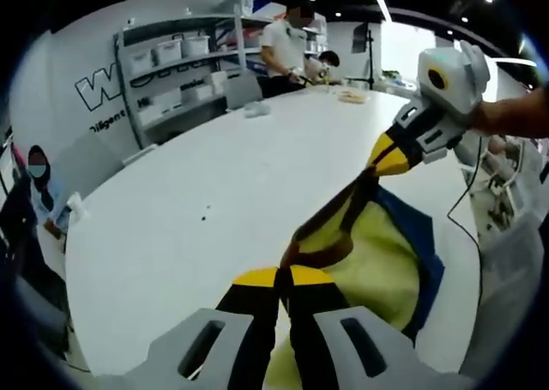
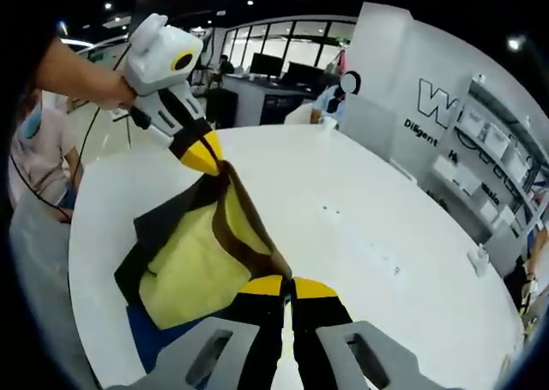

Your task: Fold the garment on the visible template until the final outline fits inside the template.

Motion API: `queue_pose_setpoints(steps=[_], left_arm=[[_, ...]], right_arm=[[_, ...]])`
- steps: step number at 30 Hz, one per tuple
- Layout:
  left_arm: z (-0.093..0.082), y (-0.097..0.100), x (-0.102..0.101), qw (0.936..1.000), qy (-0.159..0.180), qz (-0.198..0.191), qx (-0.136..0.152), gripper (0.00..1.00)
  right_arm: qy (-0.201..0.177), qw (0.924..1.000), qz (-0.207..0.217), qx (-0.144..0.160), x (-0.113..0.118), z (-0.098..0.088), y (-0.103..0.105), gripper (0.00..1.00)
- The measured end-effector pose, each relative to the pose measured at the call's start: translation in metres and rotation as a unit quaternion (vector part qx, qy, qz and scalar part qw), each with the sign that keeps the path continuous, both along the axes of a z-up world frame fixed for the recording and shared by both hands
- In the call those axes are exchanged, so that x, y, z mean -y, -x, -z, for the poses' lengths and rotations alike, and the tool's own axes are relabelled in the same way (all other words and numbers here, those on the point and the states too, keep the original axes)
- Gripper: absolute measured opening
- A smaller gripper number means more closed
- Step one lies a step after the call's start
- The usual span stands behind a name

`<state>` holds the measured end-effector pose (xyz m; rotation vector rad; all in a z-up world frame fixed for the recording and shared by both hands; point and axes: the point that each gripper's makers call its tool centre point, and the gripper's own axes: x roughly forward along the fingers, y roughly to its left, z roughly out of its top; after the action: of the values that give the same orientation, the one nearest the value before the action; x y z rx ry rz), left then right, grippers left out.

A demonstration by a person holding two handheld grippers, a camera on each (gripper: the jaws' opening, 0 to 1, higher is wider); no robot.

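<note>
Both claws [image 1: 281,277] [image 2: 287,286] on garment [image 1: 377,261] edge

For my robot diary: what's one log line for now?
left gripper: shut on garment | right gripper: shut on garment | garment: lifted, stretched over table

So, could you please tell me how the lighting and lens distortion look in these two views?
Left gripper view: the fisheye bends the white table edge into a curve, and ceiling strips glare at the top; the garment is slightly soft. Right gripper view: ceiling spots are small and bright, the table is evenly lit, and the wall lettering bows outward.
</note>
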<state>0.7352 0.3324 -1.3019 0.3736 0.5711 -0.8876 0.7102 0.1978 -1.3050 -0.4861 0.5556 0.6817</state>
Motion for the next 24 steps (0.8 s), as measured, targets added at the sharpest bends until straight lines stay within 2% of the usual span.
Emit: queue_pose_setpoints(steps=[10,24], left_arm=[[0.015,-0.018,-0.001,0.9999,-0.004,-0.014,-0.005,0.10],[0.032,-0.031,-0.001,0.9997,-0.012,-0.020,-0.008,0.10]], right_arm=[[-0.007,0.9998,0.016,-0.002,0.001,0.012,-0.019,0.00],[-0.003,0.9997,0.022,-0.007,0.002,0.028,-0.039,0.00]])
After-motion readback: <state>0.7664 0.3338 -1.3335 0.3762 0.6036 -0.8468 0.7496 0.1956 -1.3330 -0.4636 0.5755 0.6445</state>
